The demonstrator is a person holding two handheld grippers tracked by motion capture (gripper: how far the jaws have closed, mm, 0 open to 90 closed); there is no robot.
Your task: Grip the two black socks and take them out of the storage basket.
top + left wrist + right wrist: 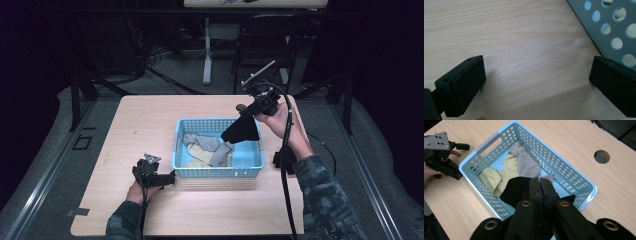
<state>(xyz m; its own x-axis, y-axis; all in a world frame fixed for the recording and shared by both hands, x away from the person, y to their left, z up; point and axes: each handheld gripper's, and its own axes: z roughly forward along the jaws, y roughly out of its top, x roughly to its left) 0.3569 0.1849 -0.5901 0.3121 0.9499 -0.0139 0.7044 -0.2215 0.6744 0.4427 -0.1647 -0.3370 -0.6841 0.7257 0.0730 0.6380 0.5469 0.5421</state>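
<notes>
A soft black sock [241, 131] hangs limp above the far right corner of the basket [185, 168], pinched in the closed right gripper [248, 111]. The basket is pale blue plastic with round holes; grey socks [526, 162] and yellow socks [499, 176] lie crumpled inside. The left gripper [167, 177] rests on the pale wood-grain worktop [135, 125] just beside the basket's near left corner, jaws spread wide.

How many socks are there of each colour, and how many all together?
Black sock, held up over the basket by the right gripper: 1
Grey socks in the basket: 1, perhaps more, bunched
Yellow socks in the basket: 1, perhaps more, bunched
Total: at least 3
</notes>
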